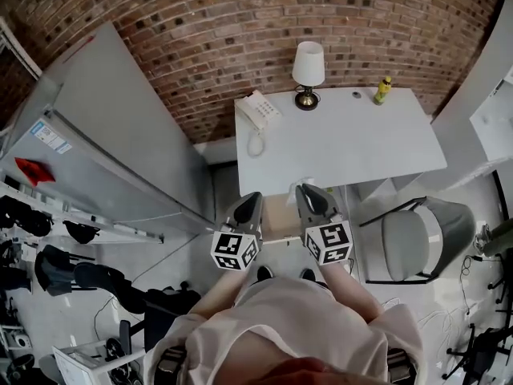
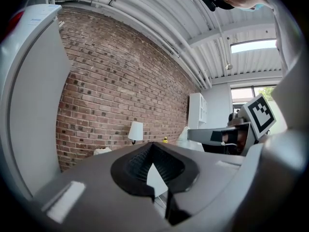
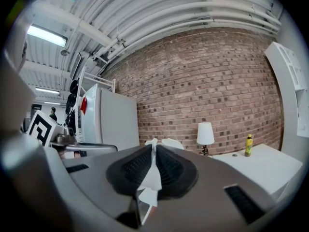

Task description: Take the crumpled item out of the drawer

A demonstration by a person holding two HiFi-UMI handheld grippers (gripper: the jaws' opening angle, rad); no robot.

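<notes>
The crumpled item (image 3: 153, 173) is pinched in the right tongs (image 3: 153, 151). The two ribbed pads stand almost together on it, a white, creased wisp poking out past the tips and a wider fold hanging below. It looks like paper or tissue, though which of the two cannot be told. The left tongs (image 2: 152, 146) have their tips together, and nothing shows beyond them; the pale wedge lower between the pads looks like the table seen through the gap.

From the head view both tongs are held side by side just in front of the front edge of the white table (image 1: 361, 151), with what seems to be the open drawer (image 1: 279, 215) under that edge between them. The item looks to be already clear of the drawer.

As for handling, it should be very light, soft and easily torn, with no stiffness to speak of. A grip on a thick, bunched fold is safer than on a thin corner, which could slip or rip. A lamp (image 1: 308, 70), a telephone (image 1: 258, 111) and a yellow bottle (image 1: 384, 91) stand along the table's far edge, well apart from the tongs
</notes>
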